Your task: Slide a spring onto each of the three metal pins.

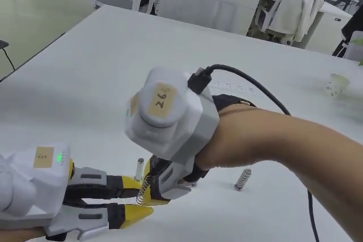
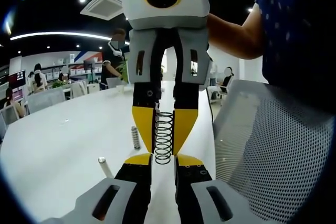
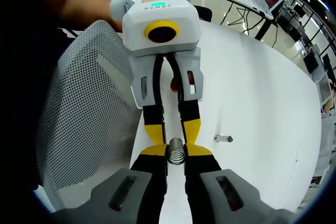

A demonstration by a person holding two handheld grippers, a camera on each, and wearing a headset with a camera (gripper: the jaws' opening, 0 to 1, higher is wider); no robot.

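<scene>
The right gripper (image 3: pixel 176 151) pinches a silver coil spring (image 2: pixel 164 137) lengthwise in narrow jaws above the white worktop's (image 1: pixel 113 72) near edge. The left gripper's (image 2: pixel 164 160) narrow jaws flank its end; whether they grip is unclear. An upright metal pin (image 1: pixel 140 168) stands just beside them.

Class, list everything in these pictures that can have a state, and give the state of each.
right gripper: shut on the held spring.
left gripper: jaws on either side of that spring's end; open or shut unclear.
metal pin: upright on the table, bare.
second spring: standing apart on the table, slightly tilted.
</scene>
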